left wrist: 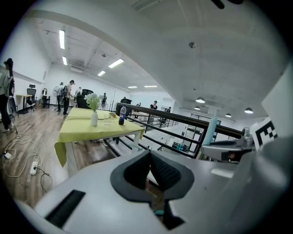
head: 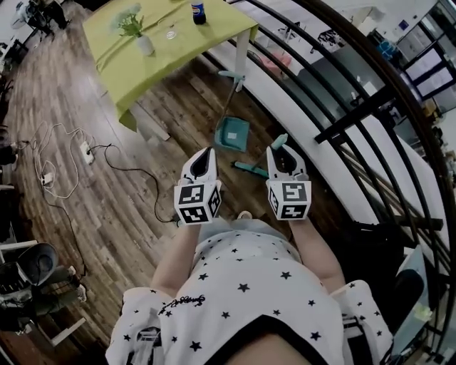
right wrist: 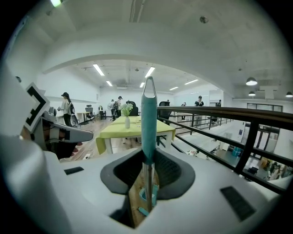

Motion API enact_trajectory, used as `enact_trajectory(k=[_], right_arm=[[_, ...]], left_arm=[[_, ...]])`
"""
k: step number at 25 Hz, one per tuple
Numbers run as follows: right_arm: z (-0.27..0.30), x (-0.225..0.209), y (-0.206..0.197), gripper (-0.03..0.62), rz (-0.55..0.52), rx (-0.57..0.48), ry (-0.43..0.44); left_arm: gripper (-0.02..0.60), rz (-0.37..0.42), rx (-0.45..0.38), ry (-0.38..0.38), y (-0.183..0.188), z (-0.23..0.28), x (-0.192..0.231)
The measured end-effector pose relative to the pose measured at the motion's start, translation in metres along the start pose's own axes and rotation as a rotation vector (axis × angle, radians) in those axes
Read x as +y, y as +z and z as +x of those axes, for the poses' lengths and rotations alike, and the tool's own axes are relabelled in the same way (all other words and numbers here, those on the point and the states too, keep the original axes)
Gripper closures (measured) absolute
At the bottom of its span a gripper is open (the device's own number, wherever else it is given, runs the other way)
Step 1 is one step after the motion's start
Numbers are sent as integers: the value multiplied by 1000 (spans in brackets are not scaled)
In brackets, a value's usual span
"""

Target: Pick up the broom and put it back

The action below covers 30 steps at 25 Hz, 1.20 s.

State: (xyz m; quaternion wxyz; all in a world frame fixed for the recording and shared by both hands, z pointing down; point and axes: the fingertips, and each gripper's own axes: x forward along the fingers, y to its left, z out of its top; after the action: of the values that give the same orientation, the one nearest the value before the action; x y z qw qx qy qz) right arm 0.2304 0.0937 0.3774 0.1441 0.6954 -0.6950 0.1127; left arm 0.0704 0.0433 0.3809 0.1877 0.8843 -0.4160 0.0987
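Note:
My right gripper is shut on the broom, a teal handle grip over a metal shaft that stands upright between the pads. In the head view the handle's tip pokes above the right gripper, and the teal broom head is low by the floor. My left gripper hovers beside it on the left with nothing in it. In its own view the left gripper has its pads meeting at the tips. A teal dustpan with a long handle stands on the floor ahead.
A table with a yellow-green cloth carries a vase and a dark bottle. A black railing curves along the right. Cables and a power strip lie on the wooden floor at left. People stand far off.

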Motion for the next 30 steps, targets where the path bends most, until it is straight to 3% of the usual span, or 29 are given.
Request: enact_trajectory(k=[19,30], right_arm=[[159,182,46,517,-79,21,228],[242,268,37,517,-128,81,313]], left_arm=[[571,-69,-14,164,37,-8,217],[571,-131,22,239,32,-17,321]])
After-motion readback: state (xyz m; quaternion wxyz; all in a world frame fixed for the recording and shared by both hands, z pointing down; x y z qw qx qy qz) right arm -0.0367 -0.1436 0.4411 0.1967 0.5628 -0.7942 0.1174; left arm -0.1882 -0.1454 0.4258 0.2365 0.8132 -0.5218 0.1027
